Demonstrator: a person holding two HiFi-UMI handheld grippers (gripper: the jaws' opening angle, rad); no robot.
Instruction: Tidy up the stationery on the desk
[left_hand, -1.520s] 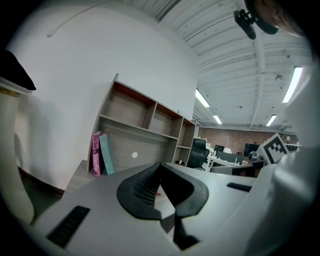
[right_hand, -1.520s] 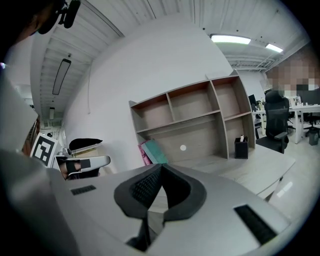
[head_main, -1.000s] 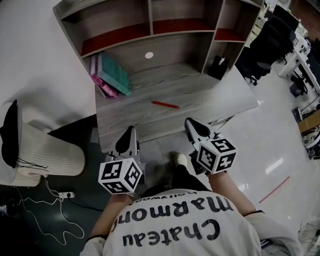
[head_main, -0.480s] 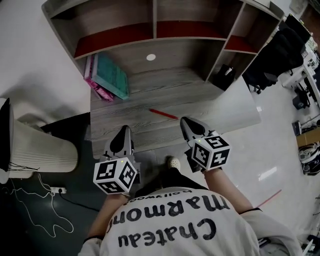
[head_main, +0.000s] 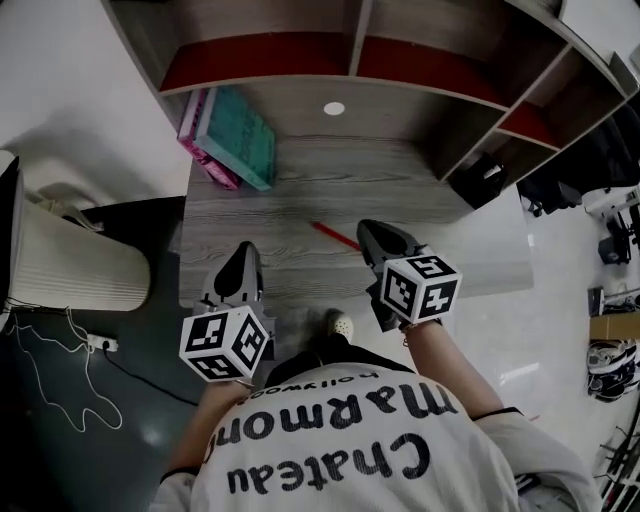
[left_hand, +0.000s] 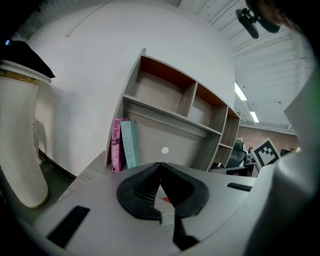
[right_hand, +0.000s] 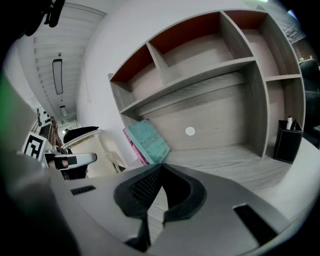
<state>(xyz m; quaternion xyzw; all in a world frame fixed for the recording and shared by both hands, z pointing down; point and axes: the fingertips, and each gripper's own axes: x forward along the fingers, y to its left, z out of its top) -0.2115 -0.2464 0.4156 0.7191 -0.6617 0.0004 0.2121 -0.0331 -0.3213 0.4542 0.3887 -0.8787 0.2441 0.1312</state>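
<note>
As the pen lies just beside the right gripper | we find its jaws pressed together, empty | left gripper likewise.

The desk is grey wood grain. The pen is red. One book is teal and the other book is pink. The shelf has red panels. The left tongs and right tongs are grey with black pads, and their cubes carry black-and-white squares.

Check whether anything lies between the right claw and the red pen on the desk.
Nothing visible does: the pen lies on bare desk just beside the shut right claw.
</note>
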